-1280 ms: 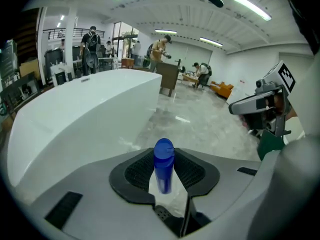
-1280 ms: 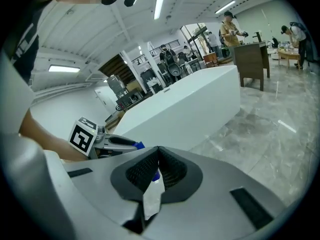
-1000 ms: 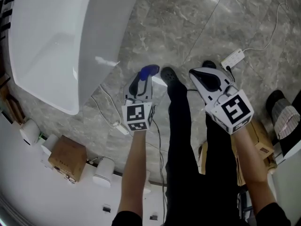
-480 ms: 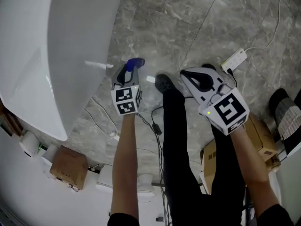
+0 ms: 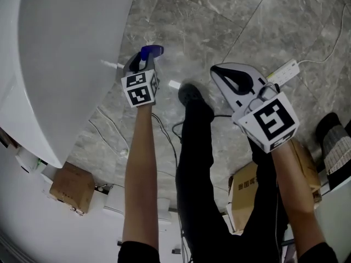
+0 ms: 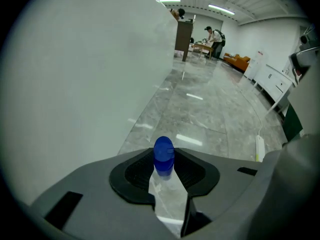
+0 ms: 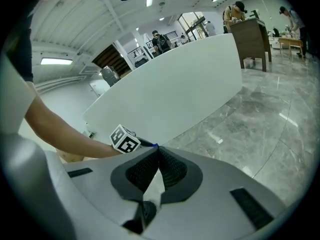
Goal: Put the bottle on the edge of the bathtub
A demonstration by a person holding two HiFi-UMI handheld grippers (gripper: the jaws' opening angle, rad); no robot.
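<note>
Ref. landmark: bathtub (image 5: pixel 60 70), white, filling the left of the head view. All pos. below are given rel. to it.

1. Cardboard box (image 5: pixel 68 186): on the floor (image 5: pixel 219 21), just off the bathtub's near end.

2. Left tool (image 5: pixel 141 60): just right of the bathtub's outer wall, not touching it. Jaws part-way closed, pads clamped on the bottle (image 6: pixel 163 155). Clear body sits betw. the pads; blue cap sticks out past the tips. The bottle is held off the floor beside the bathtub wall, not on the rim. In the left gripper view the white wall fills everything left of the cap.

3. Shoe (image 5: pixel 190 95) w/ black trouser leg: on the grey marble floor, farther right of the bathtub than the left tool.

4. Right tool (image 7: pixel 158 152): well right of the bathtub, beyond the leg. Jaws together at the tips, nothing betw. them. In the right gripper view it points toward the bathtub's outer wall, w/ the left tool's marker cube (image 7: pixel 124 139) in front of that wall.

5. Power strip (image 5: pixel 286 69): white, on the floor, farthest right from the bathtub, w/ a white cable attached.
</note>
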